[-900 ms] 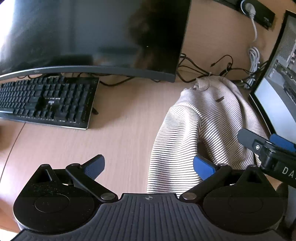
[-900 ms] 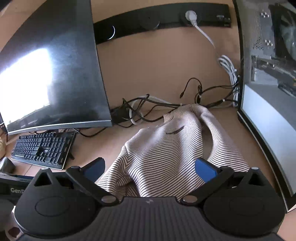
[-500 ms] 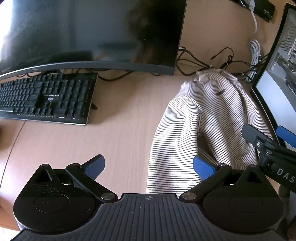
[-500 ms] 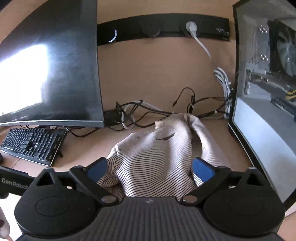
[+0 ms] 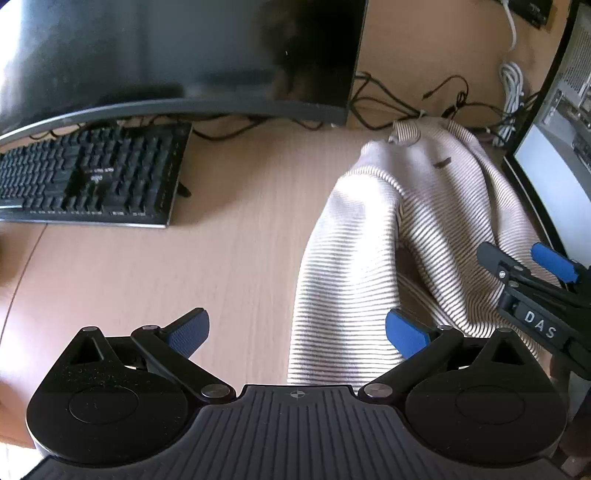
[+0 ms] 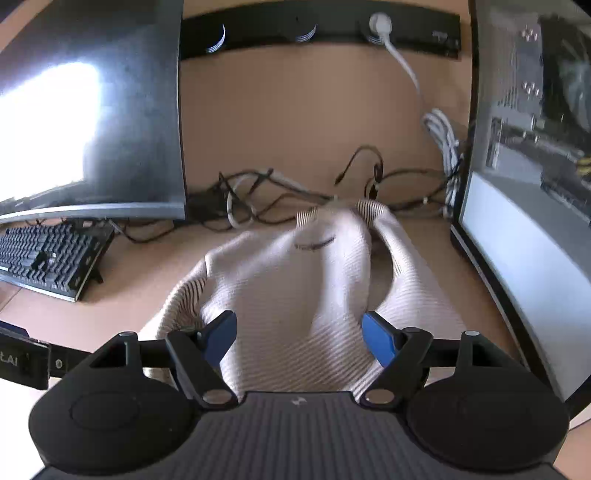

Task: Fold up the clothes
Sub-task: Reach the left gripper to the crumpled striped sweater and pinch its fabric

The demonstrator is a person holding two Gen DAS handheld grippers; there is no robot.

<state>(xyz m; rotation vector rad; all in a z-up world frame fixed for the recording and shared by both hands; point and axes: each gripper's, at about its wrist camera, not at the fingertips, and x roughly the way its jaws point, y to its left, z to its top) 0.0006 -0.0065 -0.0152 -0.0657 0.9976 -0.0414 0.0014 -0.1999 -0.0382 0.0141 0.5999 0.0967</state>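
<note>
One striped garment [image 5: 369,251] is seen, cream with thin dark stripes, lying crumpled on the wooden counter [image 5: 229,258]. In the left wrist view it runs from about 1 o'clock down to 5 o'clock; in the right wrist view it fills the centre, its collar at 12 o'clock near the cables [image 6: 258,199].

Two tools are counted. The left tool [image 5: 297,330] is held with its blue pads wide apart; the garment's near edge lies between them, toward the right pad, and no pad is seen pressing on it. The right tool [image 6: 299,338] is also held apart, though less widely, and its jaws have just been closing. Cloth lies between its pads; neither pad is clearly pressed on it. The right tool is also seen at 3 o'clock in the left wrist view, over the garment's right edge.

One black keyboard [image 5: 88,177] is noted at 10 o'clock in the left wrist view, and one curved monitor [image 5: 166,51] is noted above it. One computer case [image 6: 532,110] is seen at 2 o'clock in the right wrist view. One black outlet strip [image 6: 321,33] is fixed to the wall at 12 o'clock, with one white plug [image 6: 380,20] in it.
</note>
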